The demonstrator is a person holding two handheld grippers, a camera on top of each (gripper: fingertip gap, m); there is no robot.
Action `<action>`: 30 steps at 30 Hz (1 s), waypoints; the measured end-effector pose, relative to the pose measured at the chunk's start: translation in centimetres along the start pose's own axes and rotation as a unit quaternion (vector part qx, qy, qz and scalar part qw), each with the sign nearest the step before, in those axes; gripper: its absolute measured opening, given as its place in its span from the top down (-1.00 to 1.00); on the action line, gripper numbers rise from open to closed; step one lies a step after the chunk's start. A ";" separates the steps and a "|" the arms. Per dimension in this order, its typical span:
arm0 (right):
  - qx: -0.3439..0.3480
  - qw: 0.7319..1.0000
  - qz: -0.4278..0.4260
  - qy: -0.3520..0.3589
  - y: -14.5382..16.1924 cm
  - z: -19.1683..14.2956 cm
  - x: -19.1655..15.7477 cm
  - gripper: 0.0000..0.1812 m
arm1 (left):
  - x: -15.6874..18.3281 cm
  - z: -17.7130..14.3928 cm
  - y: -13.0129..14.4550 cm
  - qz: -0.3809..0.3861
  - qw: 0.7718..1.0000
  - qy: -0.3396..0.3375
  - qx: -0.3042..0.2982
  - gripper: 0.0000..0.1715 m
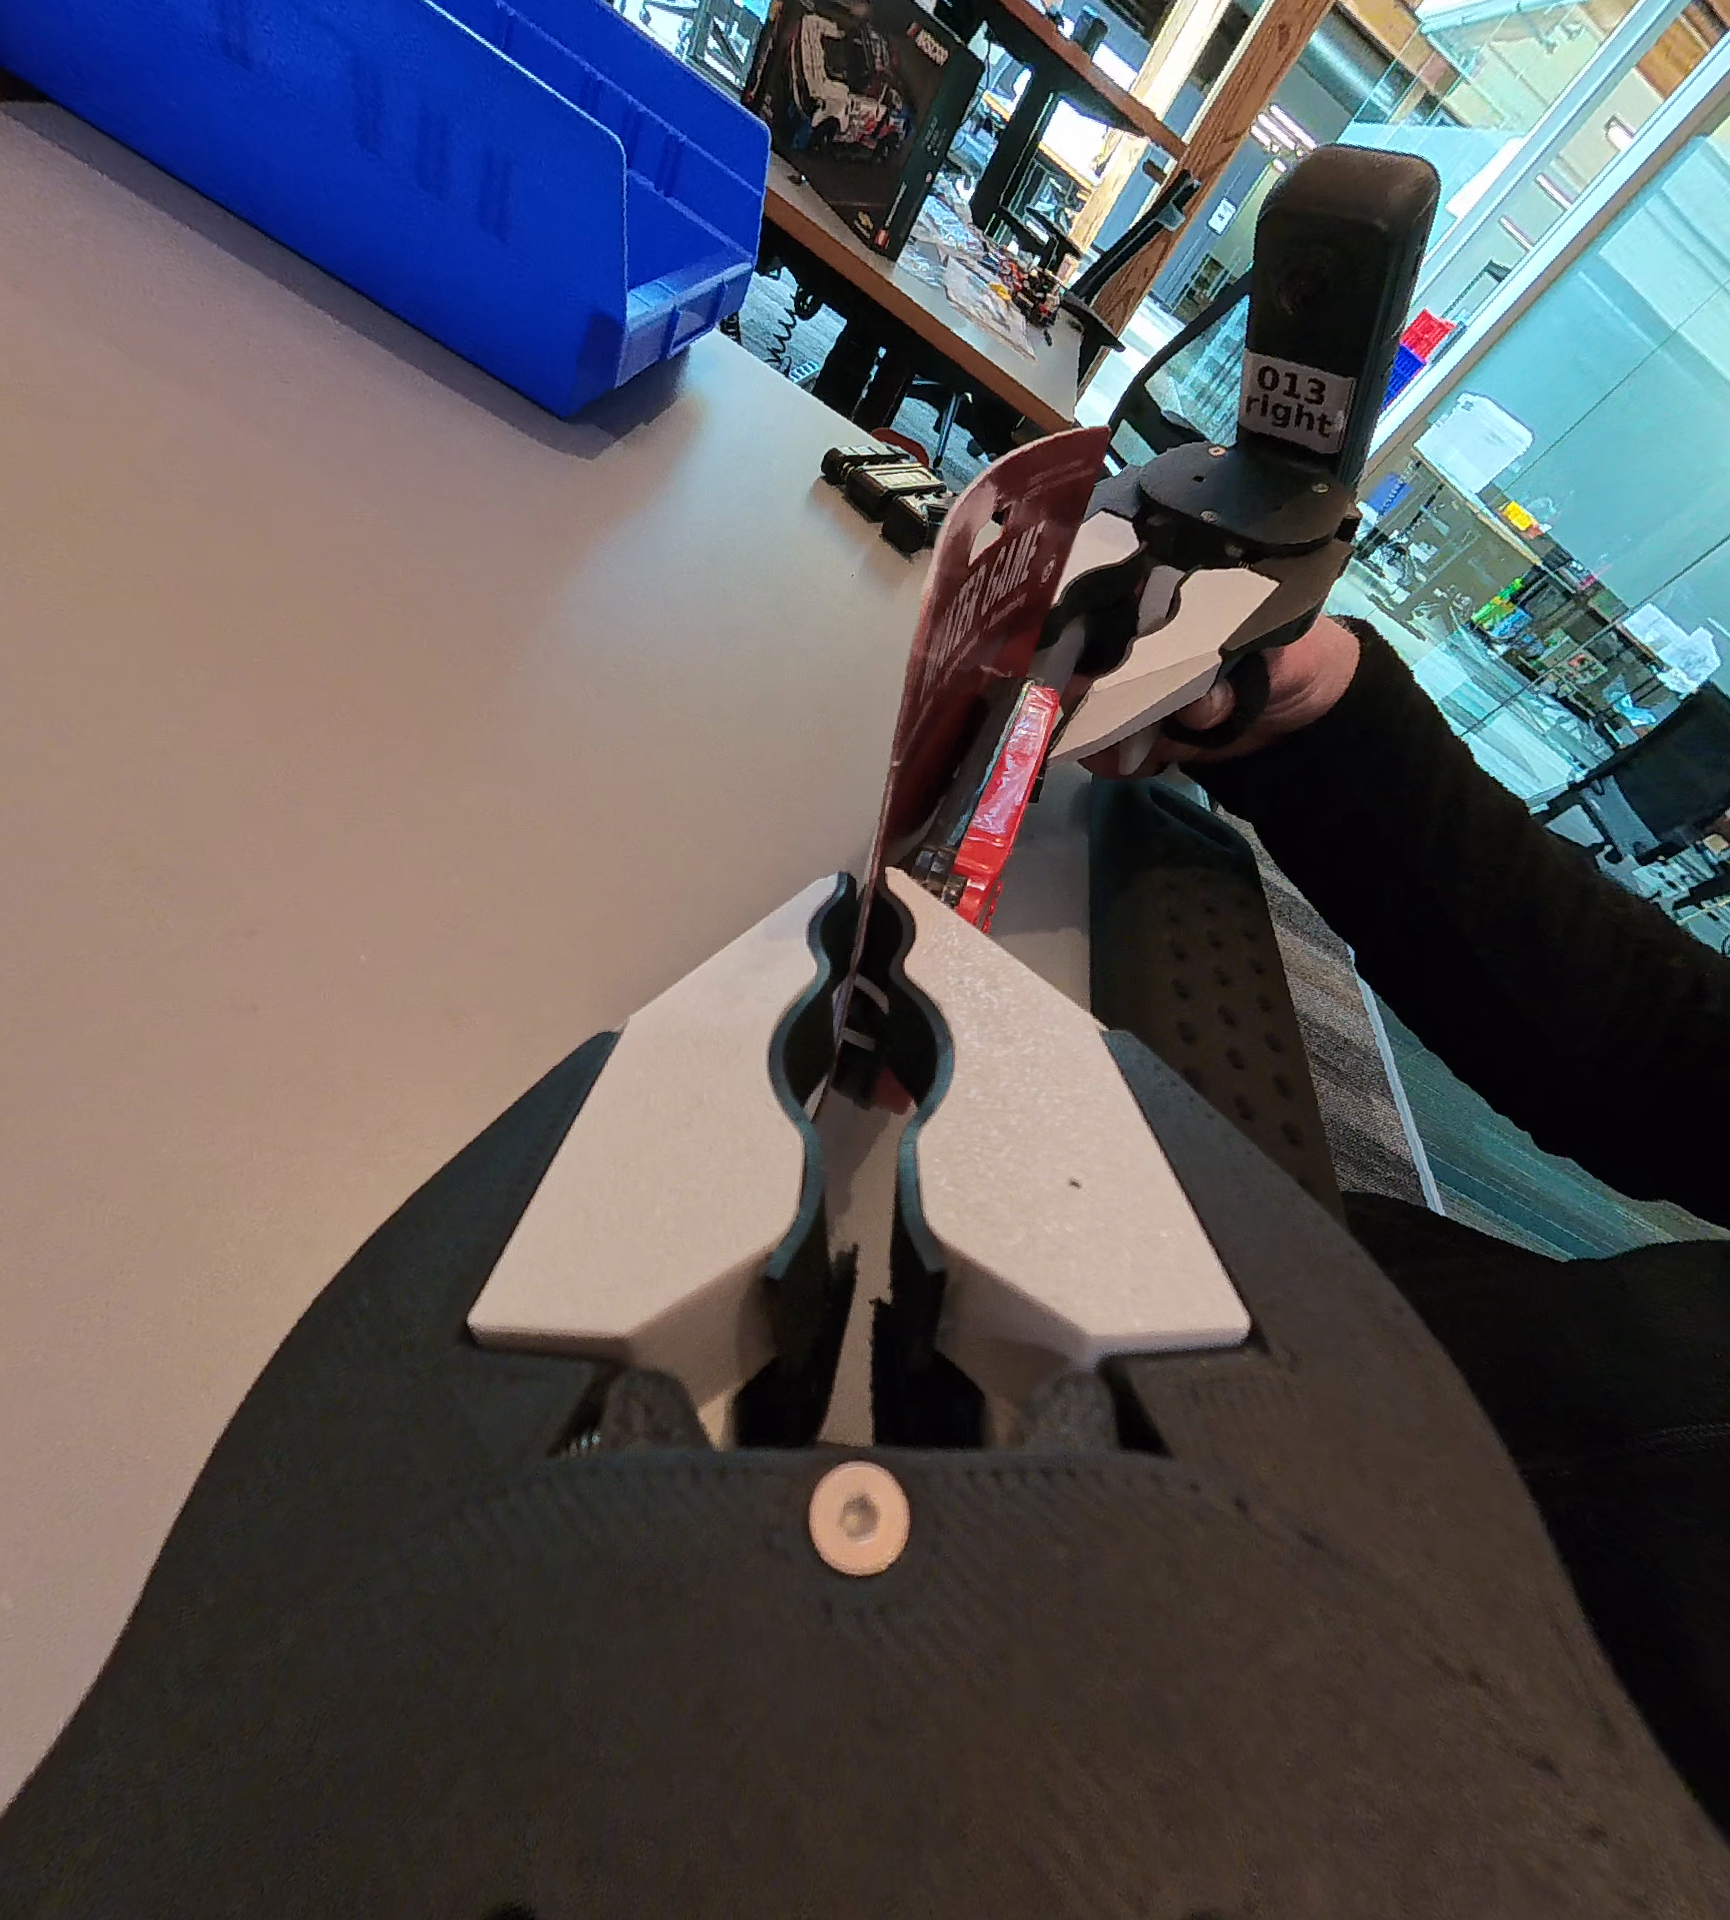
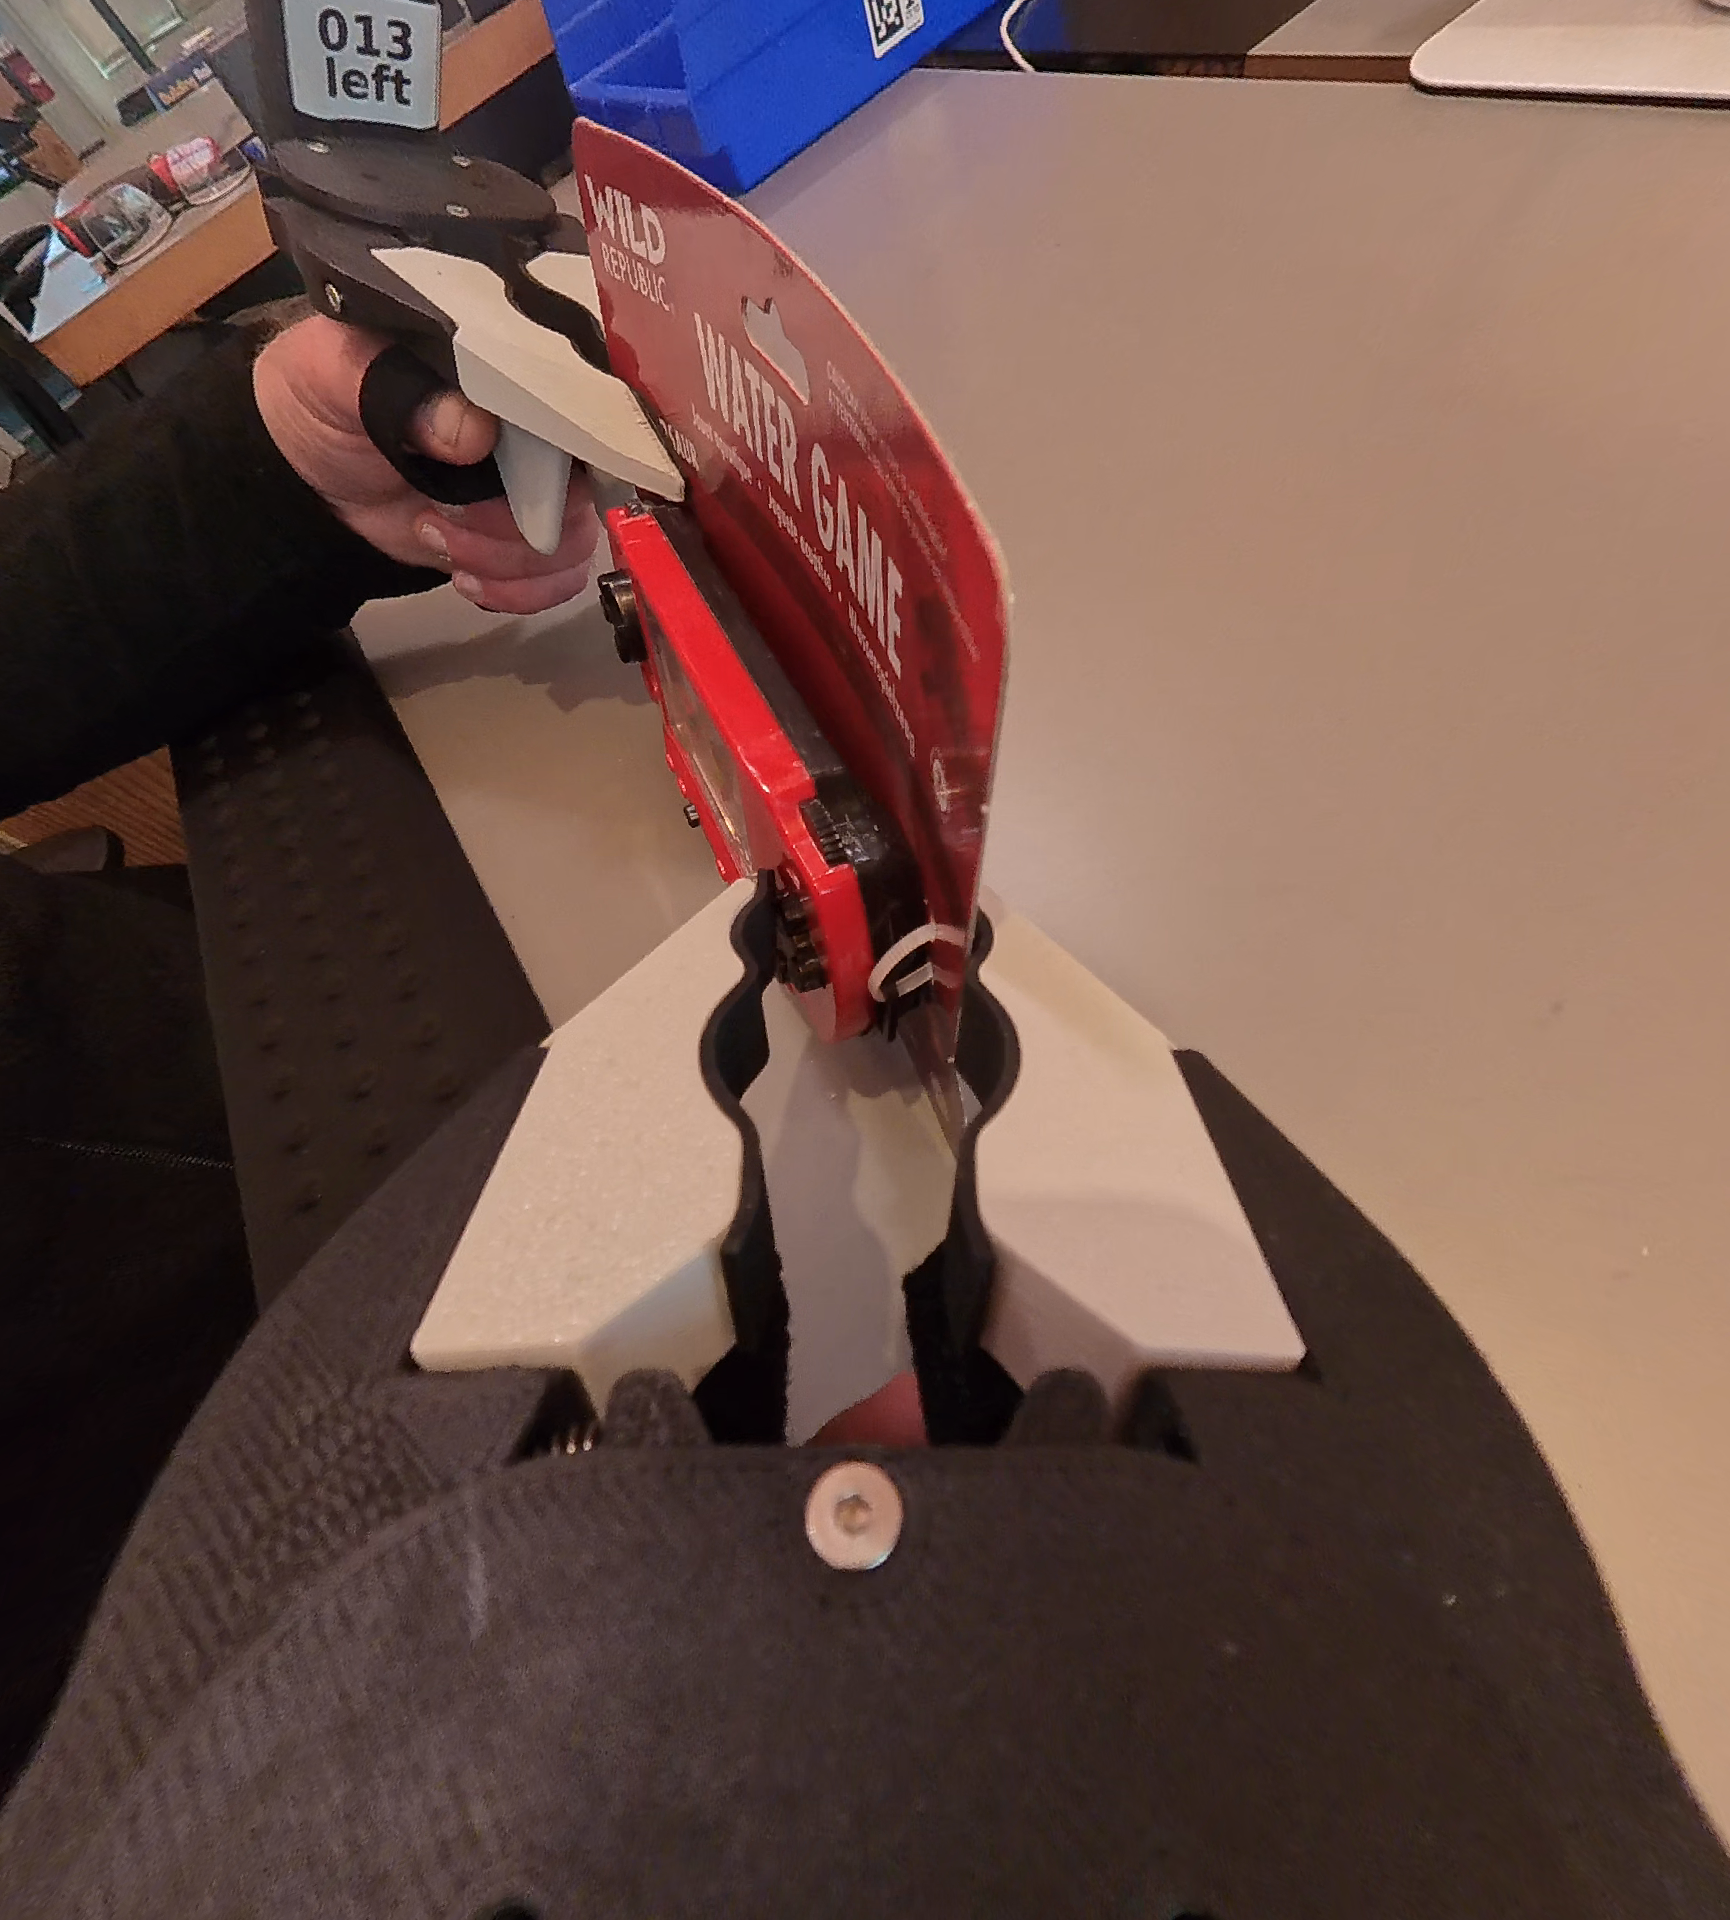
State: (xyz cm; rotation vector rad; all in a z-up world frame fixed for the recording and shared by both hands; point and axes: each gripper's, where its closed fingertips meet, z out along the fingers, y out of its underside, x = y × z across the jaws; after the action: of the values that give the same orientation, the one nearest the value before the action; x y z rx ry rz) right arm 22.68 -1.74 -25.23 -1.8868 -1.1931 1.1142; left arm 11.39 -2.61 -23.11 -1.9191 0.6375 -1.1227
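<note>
Above the near edge of the grey table [image 2: 1360,623], a red carded toy [image 2: 840,540] hangs between both grippers, clear of the surface; red backing card upright and edge-on, red handheld game [image 2: 736,748] fixed to one face by a white tie [image 2: 908,971]; left gripper [image 1: 866,904] clamped thin on one card edge; right gripper [image 2: 866,925] clamped on the opposite end, jaws closed around the game's corner and the card together; each gripper held by a hand [image 2: 393,468] in a dark sleeve; blue bin [image 1: 445,187] farther back on the table, well apart; small black toy cars [image 1: 887,488] near the far edge.
</note>
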 end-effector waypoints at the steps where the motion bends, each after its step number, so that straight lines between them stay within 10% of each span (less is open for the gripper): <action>1: -0.001 1.000 -0.002 0.001 0.0 0.0 0.0 0.67 | 0.0 0.0 0.0 0.000 1.000 0.000 0.000 1.00; 30: -0.006 0.998 -0.054 0.013 1.0 -0.2 -0.8 0.63 | 0.7 -0.2 1.0 0.021 1.000 -0.004 0.011 1.00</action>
State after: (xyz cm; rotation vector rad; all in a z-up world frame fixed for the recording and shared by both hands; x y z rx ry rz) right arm 23.07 -2.92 -25.72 -1.8161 -1.2739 1.0233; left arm 11.51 -3.77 -23.53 -1.8816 0.6546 -1.0908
